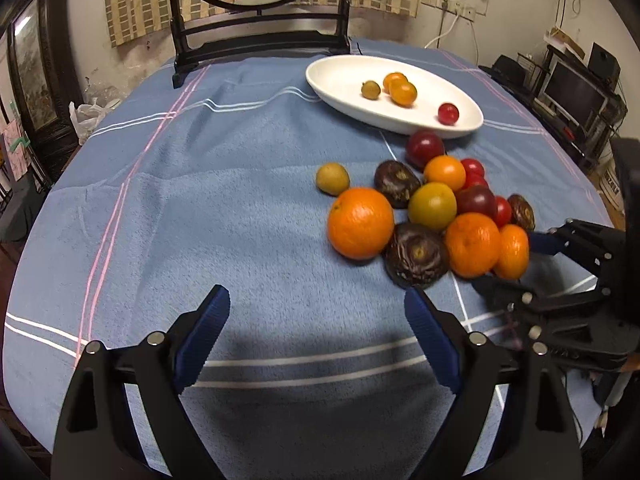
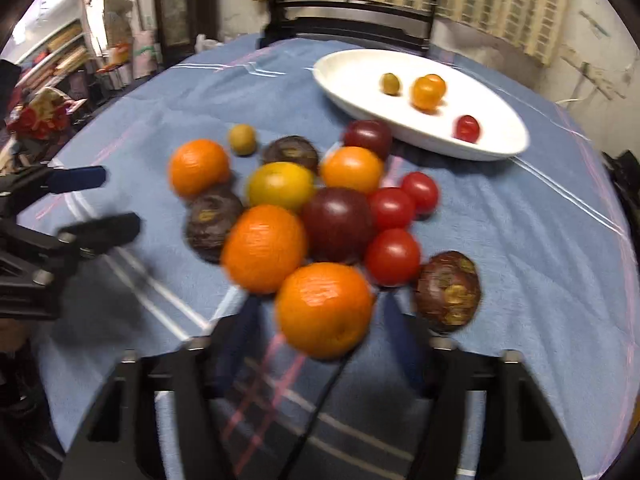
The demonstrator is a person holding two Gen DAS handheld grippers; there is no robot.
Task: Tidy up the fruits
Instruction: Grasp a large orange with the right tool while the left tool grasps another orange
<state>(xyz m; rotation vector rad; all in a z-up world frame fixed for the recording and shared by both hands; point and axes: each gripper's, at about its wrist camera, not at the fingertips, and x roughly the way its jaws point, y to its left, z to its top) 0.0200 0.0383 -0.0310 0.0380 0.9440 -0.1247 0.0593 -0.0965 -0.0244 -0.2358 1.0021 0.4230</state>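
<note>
Both jaws open, empty; white dish [image 1: 332, 80] holds four small fruits, pile [image 2: 280, 216] beside

Blue-clothed table [image 1: 200, 220] bears fruit pile [image 1: 432, 204] and white dish [image 1: 344, 96].

Black angular gripper frames [image 1: 316, 336] (silver screw heads throughout) carry ribbed blue jaws.

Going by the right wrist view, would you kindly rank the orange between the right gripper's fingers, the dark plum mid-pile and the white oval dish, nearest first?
1. Orange, at the right gripper.
2. Dark plum, mid-pile.
3. White oval dish, far right.
</note>
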